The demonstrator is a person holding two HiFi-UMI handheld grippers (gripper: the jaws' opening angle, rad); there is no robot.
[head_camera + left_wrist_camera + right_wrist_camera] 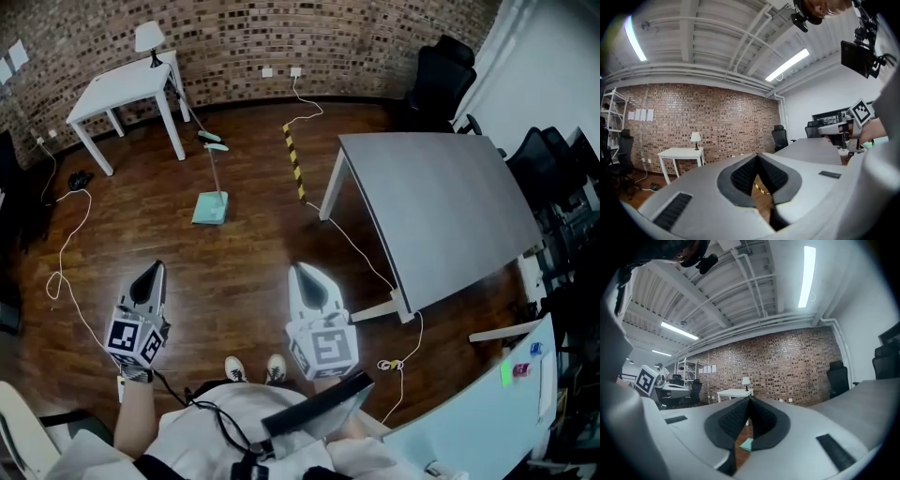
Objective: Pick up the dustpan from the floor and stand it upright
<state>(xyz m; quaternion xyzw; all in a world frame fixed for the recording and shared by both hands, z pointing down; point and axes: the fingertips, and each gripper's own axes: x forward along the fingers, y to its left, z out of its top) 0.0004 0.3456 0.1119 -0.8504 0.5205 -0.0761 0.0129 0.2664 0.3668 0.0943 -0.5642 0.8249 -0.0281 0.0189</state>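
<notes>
Left gripper (pixel 151 269) and right gripper (pixel 300 271), jaws pressed together and empty, face the dustpan (pixel 210 208) well ahead on the floor (pixel 246 281), its handle running away from them, left slightly nearer.

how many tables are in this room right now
3: a small white table at the upper left; a large grey table right of centre; a pale desk in the lower right corner. Others may be hidden beyond the frame.
</notes>
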